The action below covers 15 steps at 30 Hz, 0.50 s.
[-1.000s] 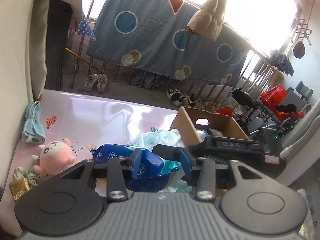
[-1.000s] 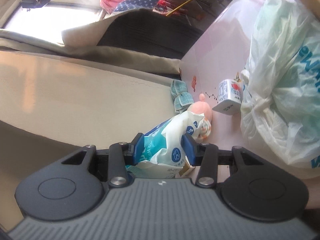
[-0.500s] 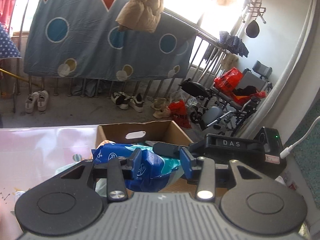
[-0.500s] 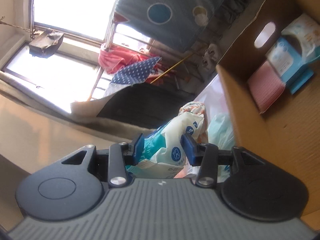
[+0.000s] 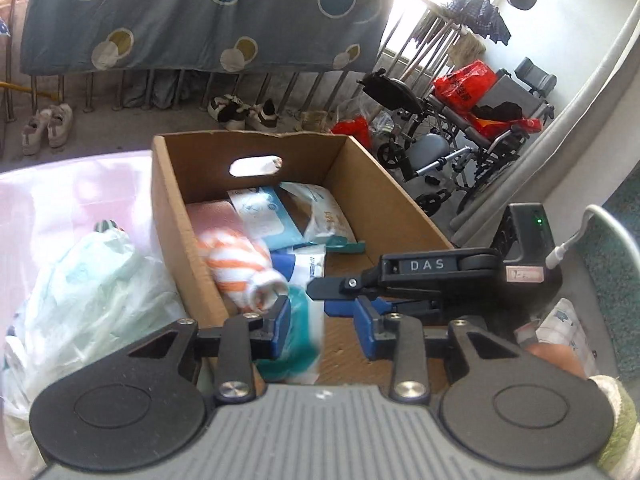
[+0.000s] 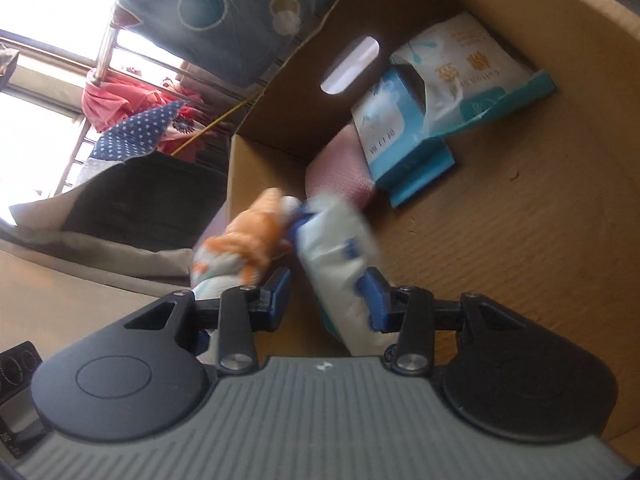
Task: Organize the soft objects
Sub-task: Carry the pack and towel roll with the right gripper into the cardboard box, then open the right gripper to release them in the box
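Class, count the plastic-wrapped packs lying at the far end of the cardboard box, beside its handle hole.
2. A blue pack lies beside the pink cloth. A white pack with a teal edge overlaps the blue one on its other side. More may be hidden beneath them.

Each hand-held gripper [image 5: 322, 322] has a ribbed grey body, black arms, blue pads, silver screws.

Left gripper [image 5: 322, 322] low centre of frame, over cardboard box [image 5: 384, 200]; jaws just closing, blurred teal-white pack [image 5: 298, 336] against left pad only. Orange-striped sock roll [image 5: 240, 270] left in box, wipe packs [image 5: 280, 216] behind. Right gripper [image 5: 340, 294] enters from right. Pale plastic bag [image 5: 88, 292] lower left.
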### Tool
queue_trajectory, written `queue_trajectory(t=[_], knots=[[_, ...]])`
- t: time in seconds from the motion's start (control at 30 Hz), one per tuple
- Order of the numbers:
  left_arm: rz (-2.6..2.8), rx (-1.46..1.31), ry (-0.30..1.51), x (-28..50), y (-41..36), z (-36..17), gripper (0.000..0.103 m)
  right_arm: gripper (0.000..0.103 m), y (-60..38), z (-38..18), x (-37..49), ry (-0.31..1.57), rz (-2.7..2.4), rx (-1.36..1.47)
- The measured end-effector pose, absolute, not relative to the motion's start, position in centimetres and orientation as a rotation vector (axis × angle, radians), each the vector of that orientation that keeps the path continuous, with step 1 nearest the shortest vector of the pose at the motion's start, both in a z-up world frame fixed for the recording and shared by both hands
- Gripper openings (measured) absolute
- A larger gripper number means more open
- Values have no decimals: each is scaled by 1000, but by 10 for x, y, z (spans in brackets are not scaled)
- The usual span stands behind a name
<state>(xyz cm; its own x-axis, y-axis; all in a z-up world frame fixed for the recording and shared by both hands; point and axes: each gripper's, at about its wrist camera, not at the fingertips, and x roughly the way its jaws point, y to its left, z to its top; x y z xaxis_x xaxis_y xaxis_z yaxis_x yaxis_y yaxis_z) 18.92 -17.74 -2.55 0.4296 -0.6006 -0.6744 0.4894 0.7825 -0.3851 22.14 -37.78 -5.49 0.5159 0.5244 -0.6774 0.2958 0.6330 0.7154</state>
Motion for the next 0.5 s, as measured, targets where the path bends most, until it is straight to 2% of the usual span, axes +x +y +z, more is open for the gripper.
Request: queue_trajectory(t=[0.23, 0.4, 0.5], knots=[[-641, -157, 875, 189, -149, -13, 37, 40, -374, -45, 225, 1059, 164, 826], [-611, -164, 838, 178, -129, -2, 48, 46, -383, -33, 225, 1061, 64, 701], [-577, -166, 824, 172, -116, 1, 55, 49, -388, -45, 237, 1099, 0, 676]])
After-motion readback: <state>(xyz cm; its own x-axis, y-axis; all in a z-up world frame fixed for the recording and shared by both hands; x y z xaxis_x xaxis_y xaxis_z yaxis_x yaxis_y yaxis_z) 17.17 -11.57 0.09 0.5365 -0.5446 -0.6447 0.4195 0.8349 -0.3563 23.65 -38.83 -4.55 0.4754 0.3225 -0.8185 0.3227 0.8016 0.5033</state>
